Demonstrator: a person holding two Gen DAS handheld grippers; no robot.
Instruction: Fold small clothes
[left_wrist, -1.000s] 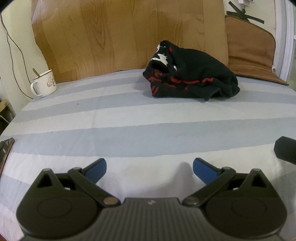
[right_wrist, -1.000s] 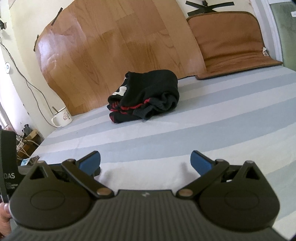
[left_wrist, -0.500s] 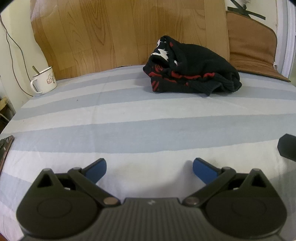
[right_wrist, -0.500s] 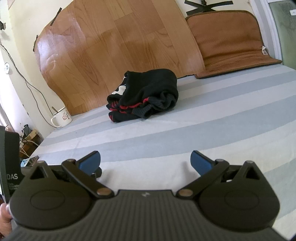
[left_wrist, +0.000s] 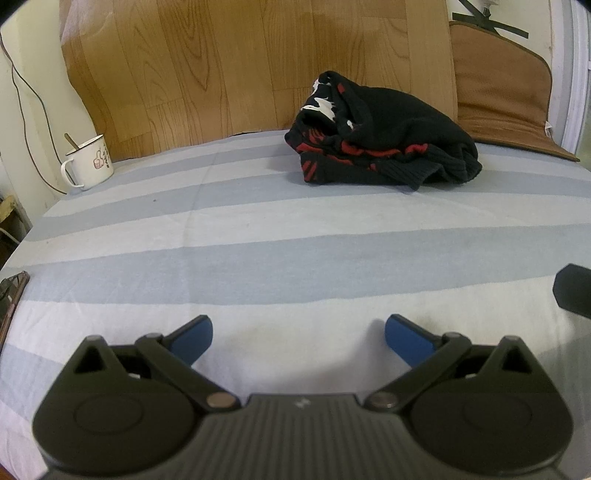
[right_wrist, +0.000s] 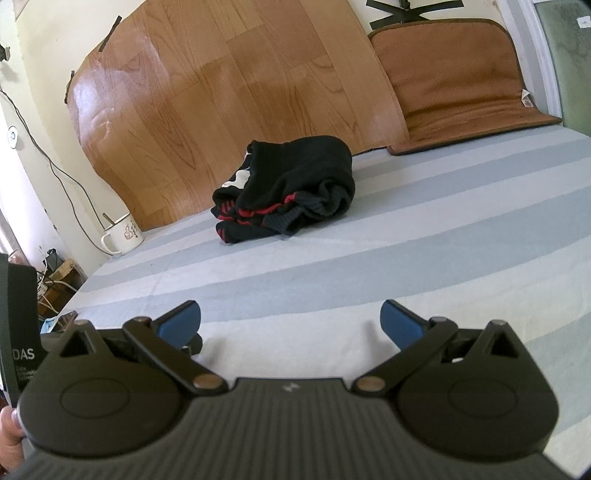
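A striped bed bears a crumpled black garment, a mug.

One garment, one mug, two grippers.

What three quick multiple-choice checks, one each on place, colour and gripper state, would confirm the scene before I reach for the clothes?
1. Where does the black garment lie?
A. on the striped sheet, near the wooden board
B. inside the mug
C. between the left gripper's fingers

2. What colour trims the garment?
A. green
B. red
C. yellow

3. How do the left gripper and right gripper stand?
A. both shut on cloth
B. one shut
C. both open and empty

Answers: 1 A, it sits on the far stripes. 2 B, red bands show along its folds. 3 C, bare sheet shows between the blue pads.
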